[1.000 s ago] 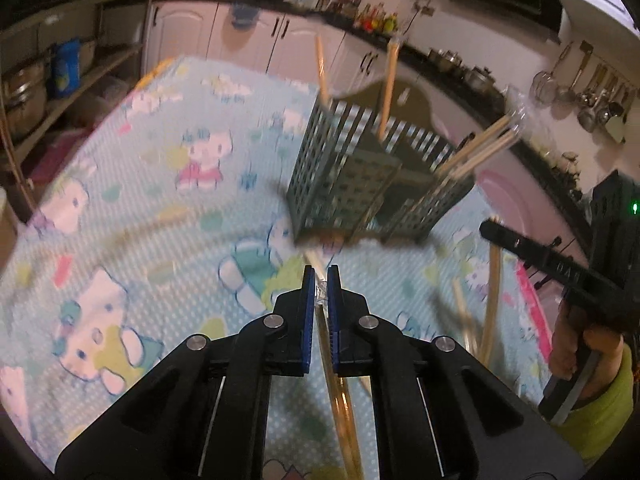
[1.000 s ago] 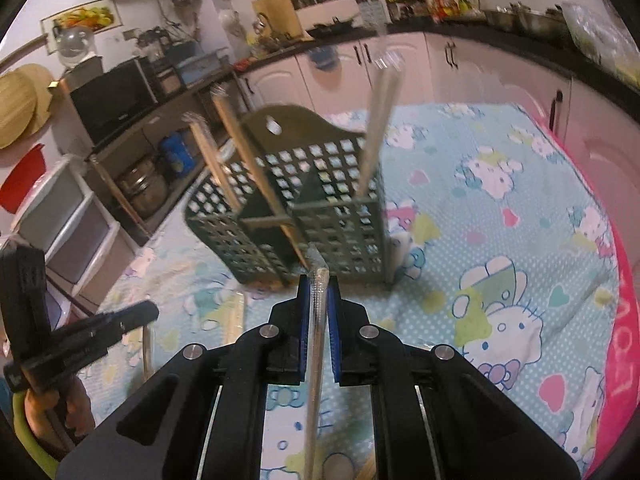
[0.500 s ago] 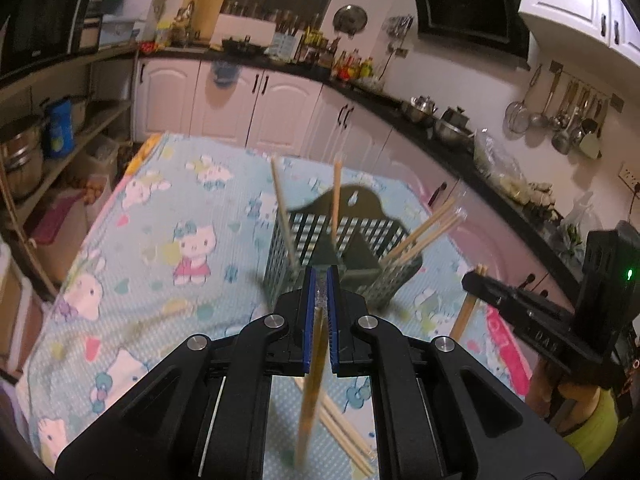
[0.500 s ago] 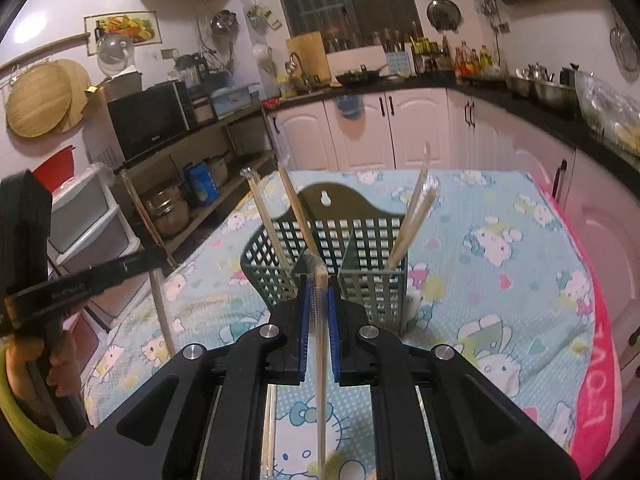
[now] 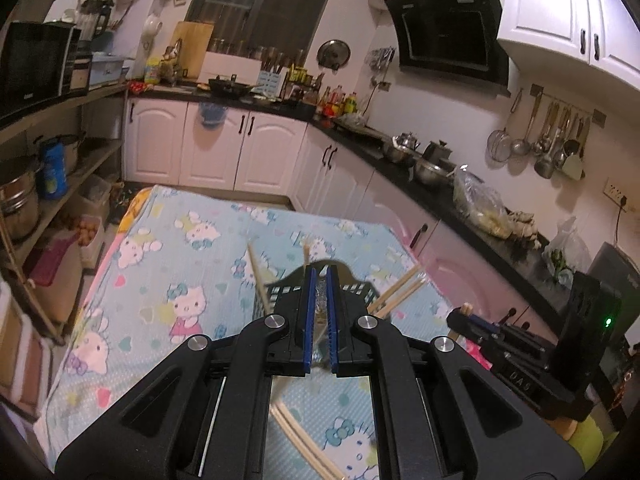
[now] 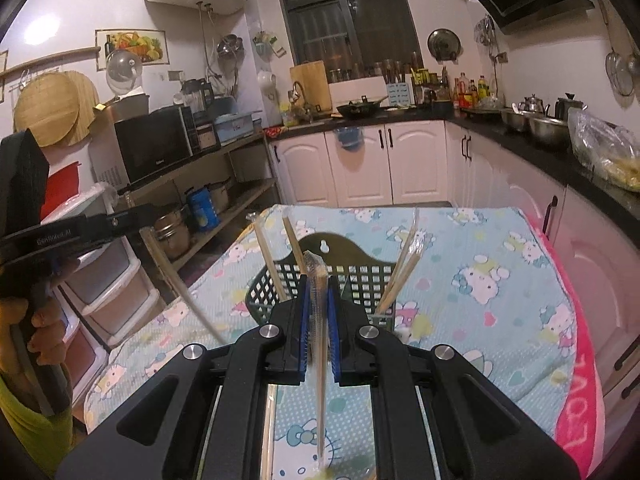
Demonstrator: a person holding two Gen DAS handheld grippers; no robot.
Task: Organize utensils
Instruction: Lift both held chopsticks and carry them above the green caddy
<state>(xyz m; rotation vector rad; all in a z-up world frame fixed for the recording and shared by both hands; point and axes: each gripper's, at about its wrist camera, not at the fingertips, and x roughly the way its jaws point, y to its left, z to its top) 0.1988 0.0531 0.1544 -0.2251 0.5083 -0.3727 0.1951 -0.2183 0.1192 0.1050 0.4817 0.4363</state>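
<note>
Currently | right tongs point(image 6: 319, 316): clamped on wrapped chopsticks point(image 6: 319, 280), long axis vertical | basket point(image 6: 360, 280) at 12 o'clock, nearer right | left tongs point(image 5: 319, 316): clamped on wrapped pair point(image 5: 320, 304)

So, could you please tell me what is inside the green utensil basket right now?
The green basket holds wrapped chopsticks: two leaning at its left, a pair at its right. The right gripper hides its front and bottom.

Home kitchen: range hood point(image 5: 448, 28), cabinets point(image 6: 384, 160), apparently microwave point(image 6: 154, 144).
</note>
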